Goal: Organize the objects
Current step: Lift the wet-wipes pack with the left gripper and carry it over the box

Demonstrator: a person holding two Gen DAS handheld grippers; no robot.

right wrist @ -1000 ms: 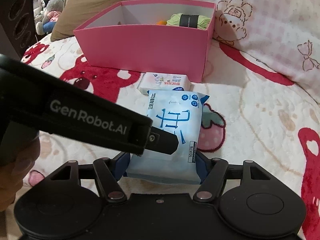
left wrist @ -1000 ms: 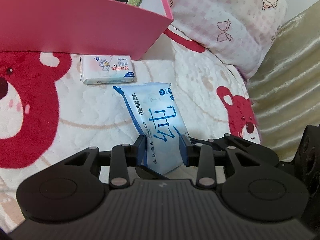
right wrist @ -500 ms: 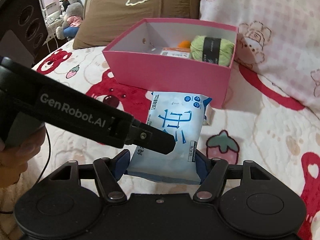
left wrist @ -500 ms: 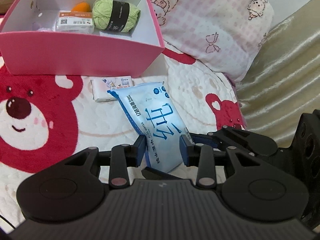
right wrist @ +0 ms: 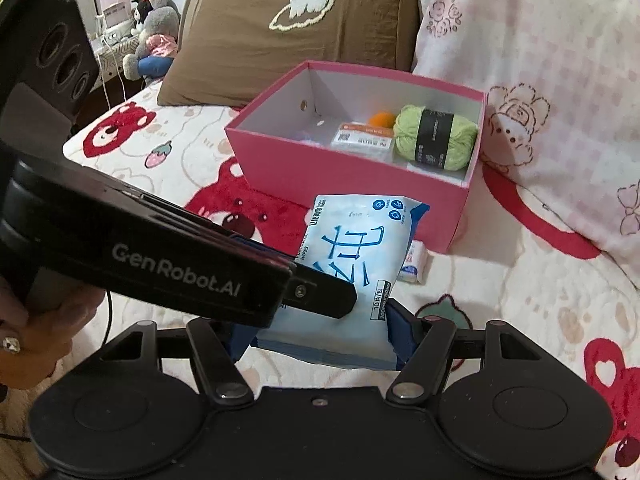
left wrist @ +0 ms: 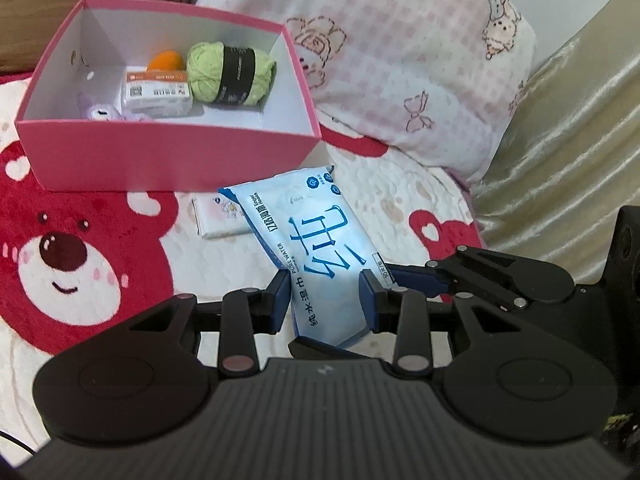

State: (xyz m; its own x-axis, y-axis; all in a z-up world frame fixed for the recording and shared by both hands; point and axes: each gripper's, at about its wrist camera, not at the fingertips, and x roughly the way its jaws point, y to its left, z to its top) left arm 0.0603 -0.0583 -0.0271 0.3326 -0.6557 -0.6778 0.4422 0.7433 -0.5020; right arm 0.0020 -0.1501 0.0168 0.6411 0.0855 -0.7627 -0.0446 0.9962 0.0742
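A blue and white wet-wipes pack (left wrist: 316, 248) is held above the bed by both grippers. My left gripper (left wrist: 325, 306) is shut on its near end. My right gripper (right wrist: 320, 338) is shut on the same pack (right wrist: 356, 252), gripping across its near edge. The pink box (left wrist: 168, 156) stands just beyond the pack and it shows in the right wrist view (right wrist: 348, 176) too. Inside lie a green yarn ball (left wrist: 230, 74), a white carton (left wrist: 156, 94) and an orange ball (left wrist: 166, 60). A small tissue packet (left wrist: 218, 220) lies on the bedspread in front of the box.
The bed has a white bedspread with red bears (left wrist: 64, 256). A pink patterned pillow (left wrist: 404, 64) lies right of the box, a brown pillow (right wrist: 288, 28) behind it. A gold curtain (left wrist: 568, 152) hangs at the right. Plush toys (right wrist: 154, 36) sit far left.
Both grippers have lifted the wipes pack off the bedspread and risen; the box interior has come into view from above. The tissue packet stays on the bed.
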